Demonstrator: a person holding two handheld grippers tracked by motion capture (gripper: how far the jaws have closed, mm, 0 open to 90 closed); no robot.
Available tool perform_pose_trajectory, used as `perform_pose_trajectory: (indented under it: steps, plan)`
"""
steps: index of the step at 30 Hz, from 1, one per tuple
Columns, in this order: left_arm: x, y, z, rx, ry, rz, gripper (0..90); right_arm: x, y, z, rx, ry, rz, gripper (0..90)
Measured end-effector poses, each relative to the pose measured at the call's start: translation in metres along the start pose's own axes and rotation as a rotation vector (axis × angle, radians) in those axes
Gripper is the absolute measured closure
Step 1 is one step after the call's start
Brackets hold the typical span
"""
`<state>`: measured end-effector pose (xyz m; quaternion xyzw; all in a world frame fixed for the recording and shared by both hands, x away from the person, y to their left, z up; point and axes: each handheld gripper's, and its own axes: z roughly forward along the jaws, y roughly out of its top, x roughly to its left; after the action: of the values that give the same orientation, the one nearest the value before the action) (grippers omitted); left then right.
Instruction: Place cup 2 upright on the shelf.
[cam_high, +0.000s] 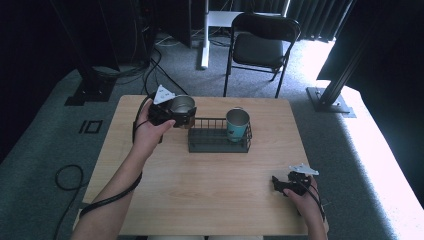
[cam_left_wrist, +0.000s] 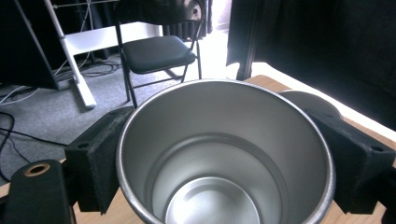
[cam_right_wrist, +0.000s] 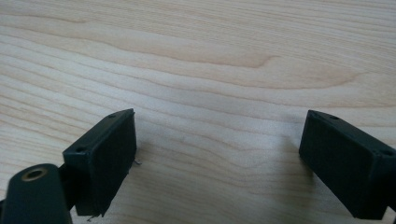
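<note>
Nearest the person, the right claw (cam_high: 276, 182) rests low over the bench (cam_high: 210, 200), well apart from the wire rack (cam_high: 218, 142) and on its near right side. Its jaws stand wide apart with nothing but bare wood grain between them – it is idle.

Farther out, the left claw (cam_high: 182, 117) is clamped on a steel cup (cam_high: 182, 105), just beside the rack's left end. In the left gripper view the black pads (cam_left_wrist: 100, 158) press on opposite sides of the cup (cam_left_wrist: 224, 154) just under its rim, and the mouth faces up, so the cup's long axis stands roughly upright. It appears to be held slightly above the bench, though the height is hard to judge.

The rack lies to the right of the held cup, its long axis running across the bench. A teal cup (cam_high: 237, 125) already stands upright in its right end, leaving the left part free – the part closest to the left claw. The coming move likely turns on carrying the steel cup a short way rightward over the rack's wall and lowering it in upright. The left hand is far nearer for this than the right.

Beyond the bench, a black chair (cam_high: 260, 47) stands on the grey carpet.
</note>
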<state>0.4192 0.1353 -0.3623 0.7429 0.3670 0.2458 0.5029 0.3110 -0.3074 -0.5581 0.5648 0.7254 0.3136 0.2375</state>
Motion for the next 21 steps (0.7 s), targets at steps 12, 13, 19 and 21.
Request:
perform_pose_trajectory:
  steps: [12,13,19,21]
  plan:
    - [-0.02,-0.006,0.037,0.011,-0.015,-0.005,14.0,0.0,0.0,0.0,-0.001,-0.001,-0.001,10.7]
    - [-0.021,-0.007,0.039,0.013,-0.017,-0.006,13.9,0.0,0.0,0.0,0.0,-0.001,0.0,10.7]
    - [-0.029,-0.014,0.057,0.025,-0.009,-0.012,13.9,0.0,0.0,0.0,0.001,0.0,0.001,10.7]
    - [-0.028,-0.017,0.06,0.029,-0.01,-0.028,13.9,0.0,0.0,0.0,0.001,0.0,0.001,10.7]
